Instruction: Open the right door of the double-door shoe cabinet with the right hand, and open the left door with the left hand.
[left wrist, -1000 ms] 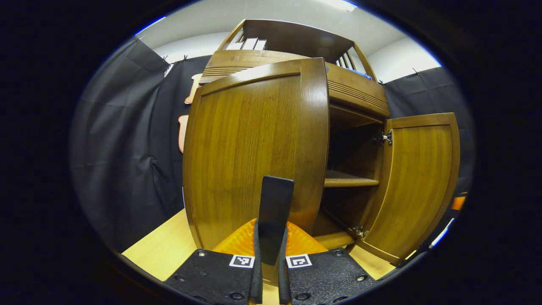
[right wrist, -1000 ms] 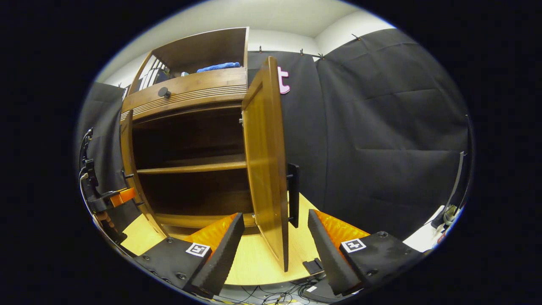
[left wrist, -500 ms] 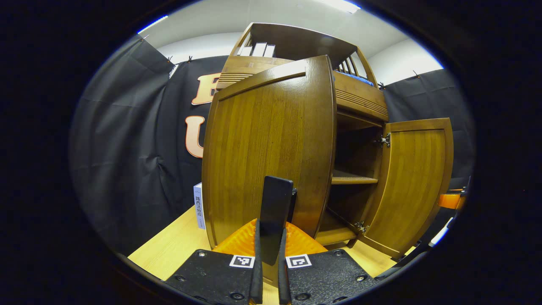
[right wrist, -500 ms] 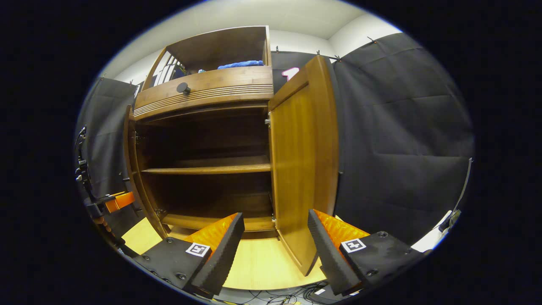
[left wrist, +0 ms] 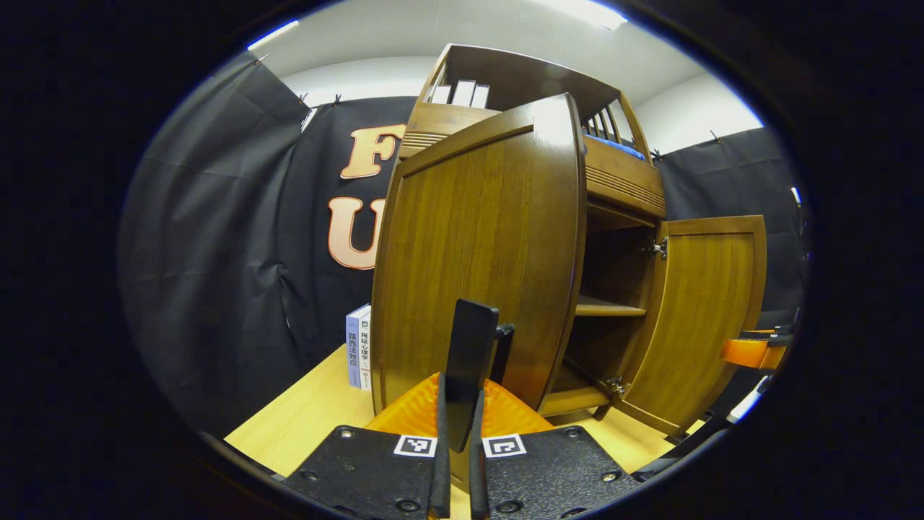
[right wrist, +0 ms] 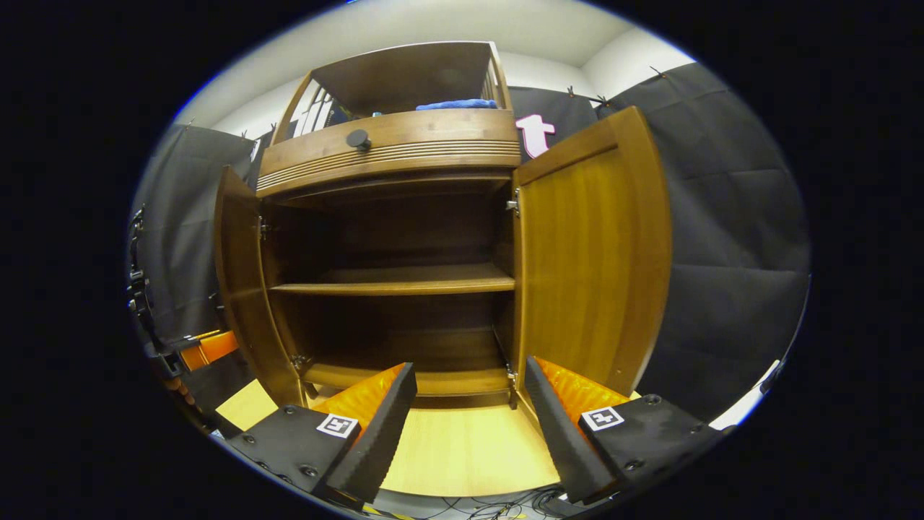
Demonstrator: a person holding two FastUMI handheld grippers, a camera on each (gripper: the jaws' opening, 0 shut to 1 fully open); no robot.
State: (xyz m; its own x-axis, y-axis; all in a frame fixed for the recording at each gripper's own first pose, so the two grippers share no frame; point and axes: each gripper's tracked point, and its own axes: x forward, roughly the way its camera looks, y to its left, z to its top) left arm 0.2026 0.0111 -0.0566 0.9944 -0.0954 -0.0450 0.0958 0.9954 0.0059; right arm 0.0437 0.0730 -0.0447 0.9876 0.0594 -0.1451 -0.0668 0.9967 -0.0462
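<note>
The brown wooden shoe cabinet point(right wrist: 393, 148) stands with both doors swung out. In the left gripper view, the left door point(left wrist: 476, 253) rises close in front, and my left gripper point(left wrist: 460, 404) is shut on its dark upright handle point(left wrist: 471, 339). The right door point(left wrist: 704, 318) hangs wide open farther right. In the right gripper view, my right gripper point(right wrist: 469, 367) is open and holds nothing, facing the dark interior with its middle shelf point(right wrist: 404, 278). The right door point(right wrist: 588, 260) is to its right, the left door point(right wrist: 242, 289) edge-on at left, and the left gripper point(right wrist: 206, 347) beside it.
The cabinet stands on a pale wooden floor point(right wrist: 469, 448). Above the doors is a drawer with a round knob point(right wrist: 357, 139), and a blue cloth point(right wrist: 455, 105) lies on the open top shelf. Books point(left wrist: 359, 347) stand beside the cabinet's left side. Cables point(right wrist: 476, 509) lie at the floor's front edge.
The left door has swung further open with my left gripper on its handle. The right door has swung wide, and my right gripper, still open, now faces the interior.
</note>
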